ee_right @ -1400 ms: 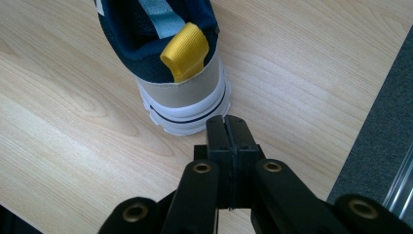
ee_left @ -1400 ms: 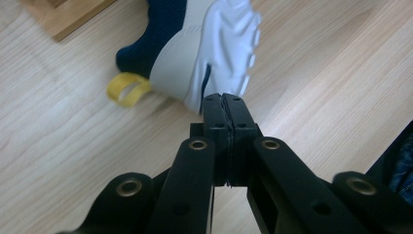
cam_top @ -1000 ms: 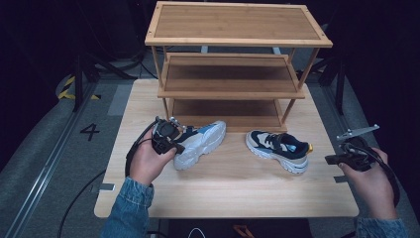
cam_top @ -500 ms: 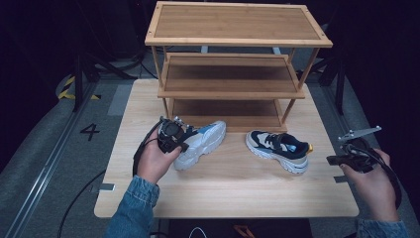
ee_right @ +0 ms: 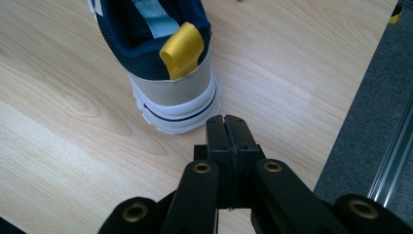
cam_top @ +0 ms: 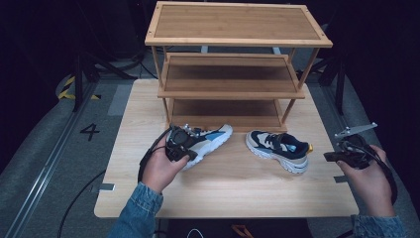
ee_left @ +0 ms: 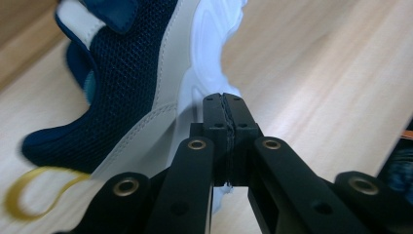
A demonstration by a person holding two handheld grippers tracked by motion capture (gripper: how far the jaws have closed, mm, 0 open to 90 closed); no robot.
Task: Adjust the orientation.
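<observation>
Two navy, beige and white sneakers lie on the wooden table (cam_top: 223, 193). My left gripper (cam_top: 184, 148) is over the heel end of the left sneaker (cam_top: 213, 139). In the left gripper view its jaws (ee_left: 225, 100) are shut with nothing between them, right beside the shoe's white sole (ee_left: 204, 53) and navy mesh side. The right sneaker (cam_top: 277, 148) lies with its yellow heel tab (ee_right: 182, 48) toward my right gripper (cam_top: 329, 157). That gripper (ee_right: 225, 121) is shut and empty, a short way behind the heel near the table's right edge.
A three-tier wooden shoe rack (cam_top: 237, 29) stands at the back of the table, its shelves bare. Grey floor (ee_right: 370, 122) drops away past the right edge. A yellow ribbon loop (ee_left: 29, 195) lies by the left sneaker.
My left hand has moved right and a little nearer, bringing its gripper over the left sneaker's heel. The right hand and both shoes have stayed in place.
</observation>
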